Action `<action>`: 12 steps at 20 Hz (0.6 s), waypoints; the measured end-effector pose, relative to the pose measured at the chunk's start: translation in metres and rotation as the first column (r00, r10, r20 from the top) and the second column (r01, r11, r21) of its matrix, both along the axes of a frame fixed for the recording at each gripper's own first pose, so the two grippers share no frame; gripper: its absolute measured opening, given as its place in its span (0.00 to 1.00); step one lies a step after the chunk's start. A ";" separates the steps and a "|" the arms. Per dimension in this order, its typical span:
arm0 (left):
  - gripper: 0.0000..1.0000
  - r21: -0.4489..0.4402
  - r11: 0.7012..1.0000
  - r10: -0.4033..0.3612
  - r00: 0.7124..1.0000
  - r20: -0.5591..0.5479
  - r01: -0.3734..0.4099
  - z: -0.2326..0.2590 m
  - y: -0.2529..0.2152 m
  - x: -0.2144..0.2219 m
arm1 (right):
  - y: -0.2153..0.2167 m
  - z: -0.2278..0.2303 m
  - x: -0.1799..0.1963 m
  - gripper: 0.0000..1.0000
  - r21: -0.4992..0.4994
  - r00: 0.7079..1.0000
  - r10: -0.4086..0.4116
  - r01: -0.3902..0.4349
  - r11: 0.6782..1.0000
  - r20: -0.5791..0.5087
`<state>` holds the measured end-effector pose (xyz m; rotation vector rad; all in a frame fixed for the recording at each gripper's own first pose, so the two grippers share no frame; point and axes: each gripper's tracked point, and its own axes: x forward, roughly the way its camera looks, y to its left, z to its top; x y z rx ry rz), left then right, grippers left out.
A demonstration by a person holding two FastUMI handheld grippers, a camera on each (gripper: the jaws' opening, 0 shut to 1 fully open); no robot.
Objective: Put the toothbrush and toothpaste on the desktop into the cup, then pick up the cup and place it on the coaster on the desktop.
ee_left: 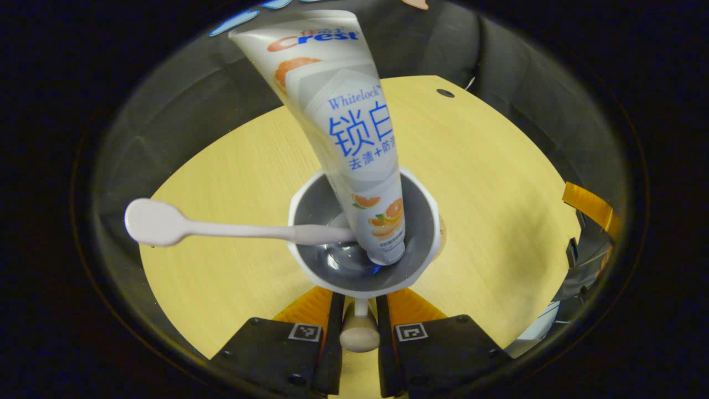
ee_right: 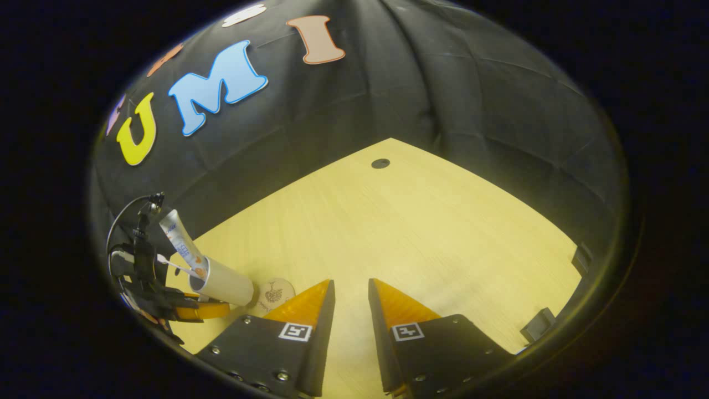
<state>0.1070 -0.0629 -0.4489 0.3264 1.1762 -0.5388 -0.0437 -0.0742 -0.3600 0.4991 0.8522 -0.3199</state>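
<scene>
In the left gripper view, the left gripper (ee_left: 360, 327) is looking down into the white cup (ee_left: 364, 235), its two fingers closed in on the cup's handle (ee_left: 360, 332) and gripping it from either side. The toothpaste (ee_left: 343, 127) is standing in the cup, leaning up and away, and the toothbrush (ee_left: 221, 227) is resting in it too, its head sticking out over the rim. A sliver of the coaster (ee_left: 441, 238) is peeking out beside the cup's far side, on the wooden desktop (ee_left: 498, 194).

In the right gripper view, the right gripper (ee_right: 352, 302) is hovering above the desktop with its fingers parted and nothing between them. Far off, the left gripper (ee_right: 213, 309) is carrying the cup (ee_right: 224, 284), tilted, with its base just beside or over the coaster (ee_right: 274, 292); contact cannot be made out.

The loading seems done, and the carrying step is under way. Next, the cup likely needs levelling, centring over the coaster and lowering gently so the contents stay put.
</scene>
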 end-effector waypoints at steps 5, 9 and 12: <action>0.34 0.001 1.000 -0.023 1.000 -0.021 0.023 -0.007 -0.014 -0.001 | -0.022 -0.002 -0.010 0.38 0.001 0.999 -0.040 0.040 0.999 -0.006; 0.34 0.007 1.000 -0.024 0.999 -0.035 0.025 -0.007 -0.014 -0.004 | -0.035 -0.005 -0.015 0.38 0.011 0.998 -0.062 0.062 0.998 -0.016; 0.34 0.030 0.999 -0.014 0.999 -0.046 0.016 -0.011 -0.013 -0.008 | -0.044 -0.010 -0.022 0.38 0.020 0.997 -0.079 0.080 0.997 -0.023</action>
